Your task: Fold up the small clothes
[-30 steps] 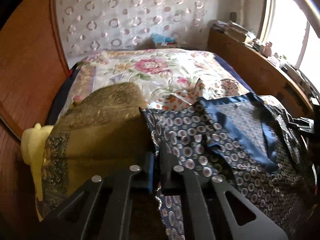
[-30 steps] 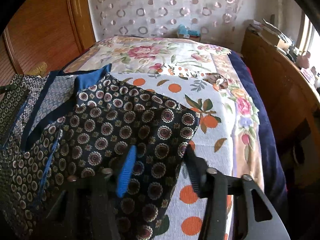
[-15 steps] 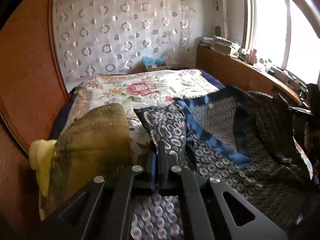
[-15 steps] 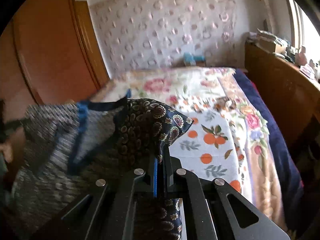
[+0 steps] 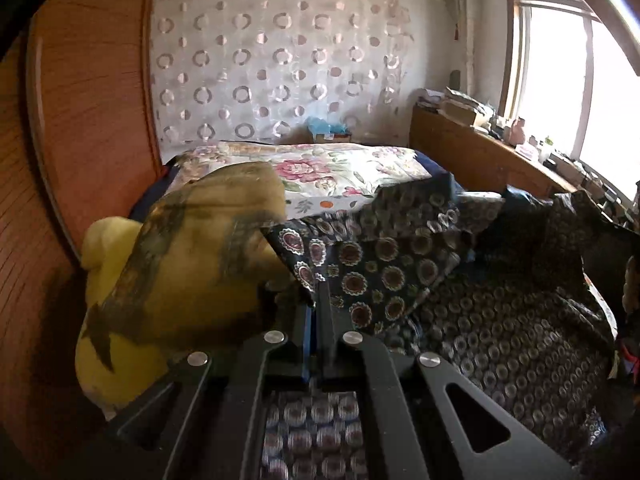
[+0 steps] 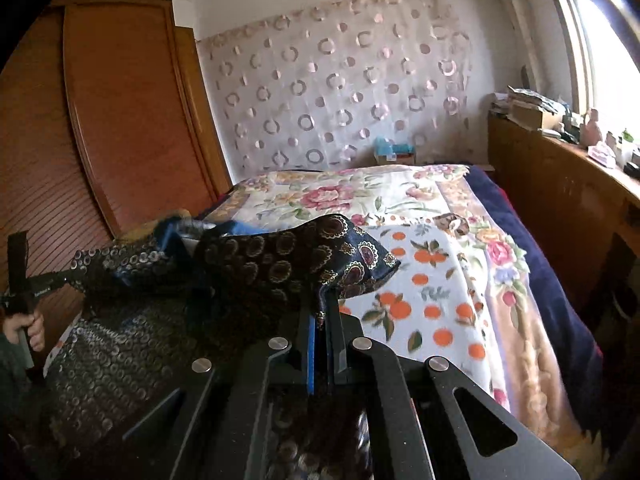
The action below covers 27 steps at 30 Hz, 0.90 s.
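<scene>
A dark navy garment point(image 5: 384, 264) printed with round medallions and trimmed in blue hangs stretched between my two grippers above the bed. My left gripper point(image 5: 318, 304) is shut on one corner of it, the cloth draping away to the right. In the right wrist view the same navy garment point(image 6: 280, 264) sags to the left, and my right gripper point(image 6: 322, 312) is shut on its other corner. At that view's left edge, the other gripper point(image 6: 24, 284) shows in a person's hand point(image 6: 28, 328).
A floral bedspread point(image 6: 420, 264) with orange prints covers the bed. An olive and yellow cloth heap point(image 5: 180, 264) sits at the bed's left side. A wooden wardrobe point(image 6: 112, 120) stands left, a cluttered wooden ledge point(image 6: 560, 168) under the window right, a circle-patterned curtain point(image 5: 280, 64) behind.
My right gripper has shut on the garment's corner. Both grippers lifted the garment off the bed and tilted up, so more wall and curtain show.
</scene>
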Tool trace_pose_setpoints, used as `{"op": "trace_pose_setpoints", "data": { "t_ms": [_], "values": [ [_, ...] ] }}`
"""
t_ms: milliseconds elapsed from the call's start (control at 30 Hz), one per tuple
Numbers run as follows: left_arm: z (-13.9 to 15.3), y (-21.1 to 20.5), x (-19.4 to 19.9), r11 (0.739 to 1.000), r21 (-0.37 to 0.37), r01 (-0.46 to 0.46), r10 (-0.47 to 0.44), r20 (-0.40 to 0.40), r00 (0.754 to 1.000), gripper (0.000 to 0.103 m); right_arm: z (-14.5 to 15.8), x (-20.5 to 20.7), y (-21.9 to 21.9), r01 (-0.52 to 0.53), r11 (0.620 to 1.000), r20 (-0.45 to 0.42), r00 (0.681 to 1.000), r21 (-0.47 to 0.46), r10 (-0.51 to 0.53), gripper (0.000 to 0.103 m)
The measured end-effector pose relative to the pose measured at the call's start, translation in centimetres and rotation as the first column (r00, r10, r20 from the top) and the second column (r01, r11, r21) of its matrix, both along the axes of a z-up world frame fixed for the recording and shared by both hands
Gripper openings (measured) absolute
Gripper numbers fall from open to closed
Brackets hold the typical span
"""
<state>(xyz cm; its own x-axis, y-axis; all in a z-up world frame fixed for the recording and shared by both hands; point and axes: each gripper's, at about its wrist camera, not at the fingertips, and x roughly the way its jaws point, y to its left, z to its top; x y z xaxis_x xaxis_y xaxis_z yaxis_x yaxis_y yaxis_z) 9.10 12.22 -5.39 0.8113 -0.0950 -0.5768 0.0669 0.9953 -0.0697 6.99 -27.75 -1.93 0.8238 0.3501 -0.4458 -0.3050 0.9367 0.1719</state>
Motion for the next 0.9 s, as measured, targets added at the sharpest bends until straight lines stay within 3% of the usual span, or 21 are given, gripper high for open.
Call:
{"op": "trace_pose_setpoints", "data": {
  "t_ms": [200,467,733,900],
  "values": [
    [-0.8,1.0,-5.1,0.998,-0.049,-0.029,0.030,0.013,0.999,0.002,-0.4,-4.2,-0.9,0.004,1.000,-0.015,1.000,0.007,-0.004,0.003],
    [-1.8,3.0,-8.4,0.993,-0.084,-0.077,0.079,0.013,0.997,0.002,0.0,-8.3,-2.3,0.005,0.999,-0.064,0.998,-0.053,-0.009,0.003],
    [-1.4,3.2,-11.3,0.992,-0.073,-0.103,0.103,-0.006,0.995,0.002,2.2,-10.8,-2.5,-0.004,0.993,-0.097,0.995,-0.115,-0.008,0.003],
    [-1.4,1.9,-11.1,0.994,0.014,-0.107,0.107,-0.052,0.993,0.003,2.7,-11.3,-1.5,-0.037,0.979,-0.130,0.991,-0.199,0.011,0.003]
  ]
}}
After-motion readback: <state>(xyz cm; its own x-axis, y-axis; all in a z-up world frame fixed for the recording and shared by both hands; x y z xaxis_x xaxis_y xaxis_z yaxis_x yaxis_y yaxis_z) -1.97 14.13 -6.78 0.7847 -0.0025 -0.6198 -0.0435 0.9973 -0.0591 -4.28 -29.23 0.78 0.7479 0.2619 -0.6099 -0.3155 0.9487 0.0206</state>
